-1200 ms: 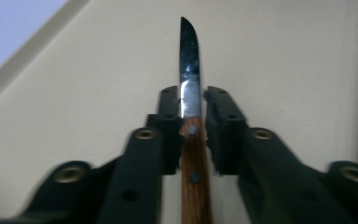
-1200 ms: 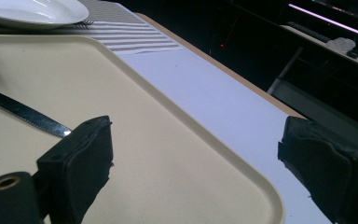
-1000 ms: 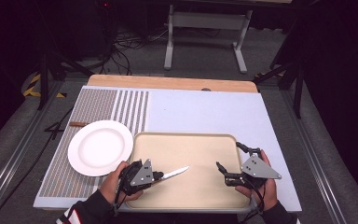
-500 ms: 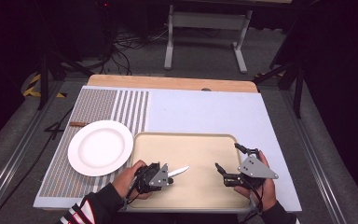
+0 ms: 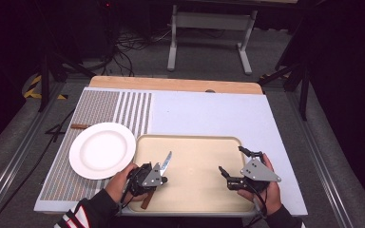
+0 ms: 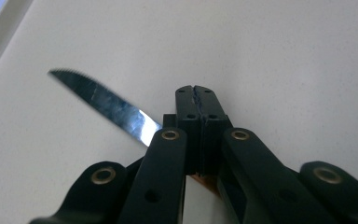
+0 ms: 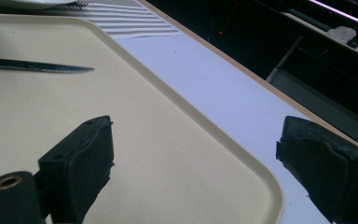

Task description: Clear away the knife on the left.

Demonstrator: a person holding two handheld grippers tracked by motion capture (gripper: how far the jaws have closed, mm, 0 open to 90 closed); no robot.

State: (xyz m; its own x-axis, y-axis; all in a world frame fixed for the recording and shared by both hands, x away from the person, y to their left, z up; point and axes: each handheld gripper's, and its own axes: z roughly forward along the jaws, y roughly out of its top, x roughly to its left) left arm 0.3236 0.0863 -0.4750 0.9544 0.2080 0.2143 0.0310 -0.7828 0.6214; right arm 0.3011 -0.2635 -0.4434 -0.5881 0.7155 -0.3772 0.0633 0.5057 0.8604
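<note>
Knife (image 5: pixel 164 164) sits at the lower left of the tray (image 5: pixel 190 140) in the high view, and I have it clamped in my left gripper (image 5: pixel 147 177). Its blade points up and slightly right in that frame, over the tray's bare floor, while a brown handle end pokes out below the gripper near the tray's bottom rim. In the left gripper view my 2 jaws are pressed together at frame centre, with the serrated blade running out to the upper left from just behind them; a sliver of brown handle shows beneath the jaws.

My right gripper (image 5: pixel 229 166) is at the lower right of the high view, held over the right part of the tray, and its jaws stand wide apart with nothing between them. In the right gripper view one jaw sits low at the left over the tray floor and the other at the right edge beyond the tray's rim, above the pale blue tabletop (image 7: pixel 223 79). I can see the blade lying across the upper left of that view.

A white plate (image 5: pixel 102 150) lies at centre left in the high view, just beside the tray's left rim, on a striped mat (image 5: pixel 123 107). I cannot tell whether plate and tray touch.
</note>
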